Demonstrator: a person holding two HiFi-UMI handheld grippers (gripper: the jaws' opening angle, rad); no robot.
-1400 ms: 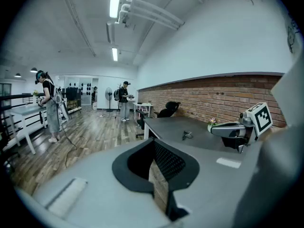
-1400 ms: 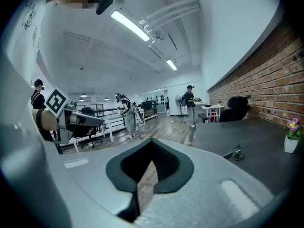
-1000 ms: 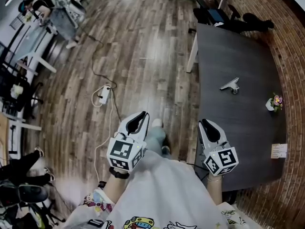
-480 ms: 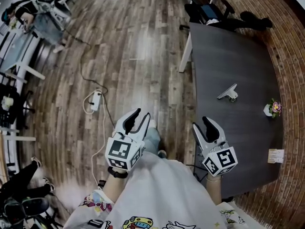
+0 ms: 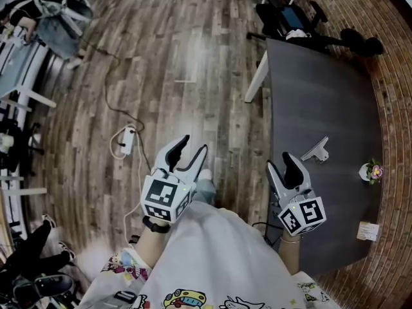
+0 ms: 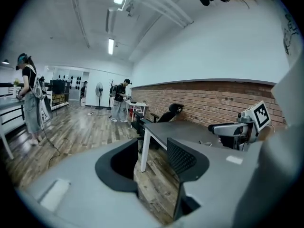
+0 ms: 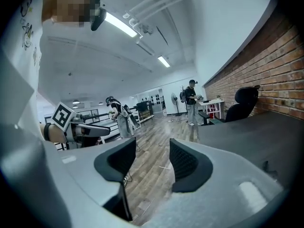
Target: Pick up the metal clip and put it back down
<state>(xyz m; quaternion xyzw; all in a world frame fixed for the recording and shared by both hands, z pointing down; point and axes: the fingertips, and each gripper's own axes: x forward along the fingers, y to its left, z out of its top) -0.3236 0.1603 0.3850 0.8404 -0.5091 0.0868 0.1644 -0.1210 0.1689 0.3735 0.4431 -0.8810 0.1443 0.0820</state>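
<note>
Looking down in the head view, the person's pale printed garment (image 5: 212,262) fills the bottom centre, and both tools ride just above it. The left gripper (image 5: 193,145) sits left of centre over the wood floor (image 5: 193,56), jaws opening, and there's nothing between them. Its own view confirms it: left gripper (image 6: 152,158), dark pads apart, only floorboards showing in the gap. Over on the right, the right gripper (image 5: 282,163) hangs at the near left edge of the dark table (image 5: 322,95), jaws opening too, and empty. Its own view has the right gripper (image 7: 152,163) with bare floor between the ribbed pads.

Now the metal clip (image 5: 317,150): it lies on the table, just up and to the right of the right gripper, not touched by either tool. Further right, near the frame's right edge, a small flower pot (image 5: 371,171) stands on the tabletop, and a pale card (image 5: 367,231) lies toward the lower right corner.

Out on the floor, left of the left gripper, a white power strip (image 5: 125,140) trails its cable. At the top right, past the table's far end, there's a black office chair (image 5: 290,18). A brick wall (image 6: 213,99) runs behind the table in the left gripper view.
</note>
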